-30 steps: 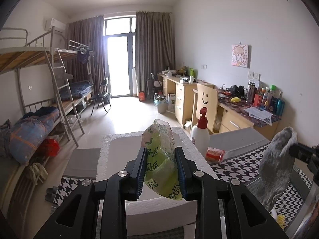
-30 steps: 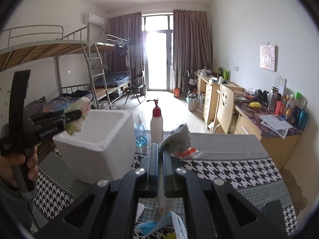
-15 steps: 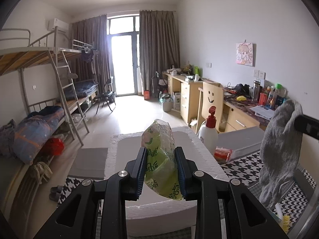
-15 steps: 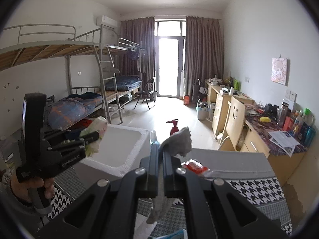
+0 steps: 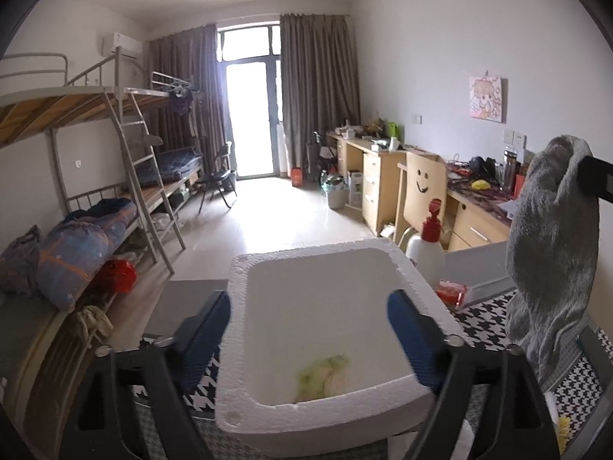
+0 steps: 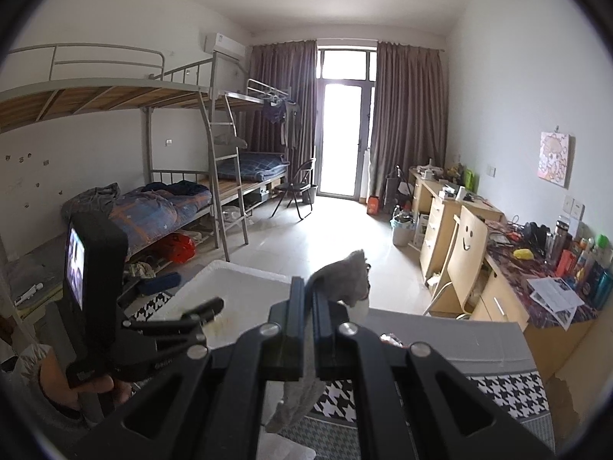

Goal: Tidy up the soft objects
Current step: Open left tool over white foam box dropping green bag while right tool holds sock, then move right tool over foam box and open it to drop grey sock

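Left wrist view showed the left gripper [image 5: 308, 329] spread wide with nothing between its blue pads, poised over the white foam box [image 5: 237, 414]. A green-and-white packet [image 5: 325, 377] lay blurred on the box floor, its print unreadable. At the right edge hung the grey sock [image 5: 551, 245], pinched at its top by the right gripper, whose body was mostly cut off there. In the right wrist view the right gripper [image 6: 309, 295] was clamped tight on the grey sock [image 6: 350, 278], which drooped below the frame behind the fingers. The pump bottle [image 5: 427, 245] stood just behind the box, a small red pack [image 5: 452, 292] beside it, both on the houndstooth tablecloth [image 5: 486, 322]. Beyond lay a dormitory room with bunk beds [image 6: 184, 176], a desk [image 6: 509, 299] and a smiley-face chair [image 6: 469, 253]. No writing could be read.
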